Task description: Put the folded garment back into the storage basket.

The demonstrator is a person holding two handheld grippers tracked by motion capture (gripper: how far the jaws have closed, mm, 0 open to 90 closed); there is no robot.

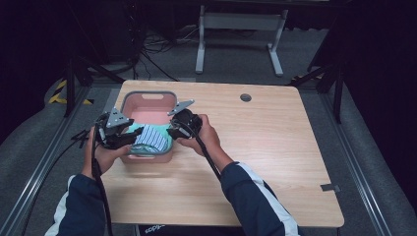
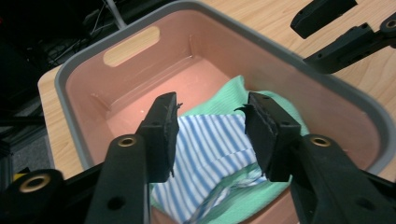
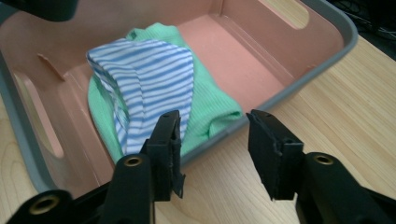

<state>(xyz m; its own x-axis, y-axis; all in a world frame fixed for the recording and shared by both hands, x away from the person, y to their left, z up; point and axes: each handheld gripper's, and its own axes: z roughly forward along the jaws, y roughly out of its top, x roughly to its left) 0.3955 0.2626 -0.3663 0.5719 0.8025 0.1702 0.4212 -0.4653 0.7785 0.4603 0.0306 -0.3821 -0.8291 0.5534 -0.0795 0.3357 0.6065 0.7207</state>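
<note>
A pink bin with a grey rim [image 1: 147,105] [image 2: 140,70] [image 3: 289,60] stands on the wooden table. Inside it, at the near end, lies a folded green garment [image 2: 219,95] [image 3: 205,100] with a blue-and-white striped cloth [image 1: 150,139] [image 2: 210,144] [image 3: 149,79] folded on top. My left gripper [image 1: 129,139] [image 2: 212,130] hovers over the bin's left side, jaws apart above the striped cloth, gripping nothing. My right gripper [image 1: 172,132] [image 3: 214,149] sits at the bin's right rim, jaws apart over the rim and table, empty.
The wooden table [image 1: 265,147] stretches wide to the right of the bin, with a round grommet hole [image 1: 245,97] near its far edge. A white desk frame [image 1: 241,34] and cables lie on the floor beyond.
</note>
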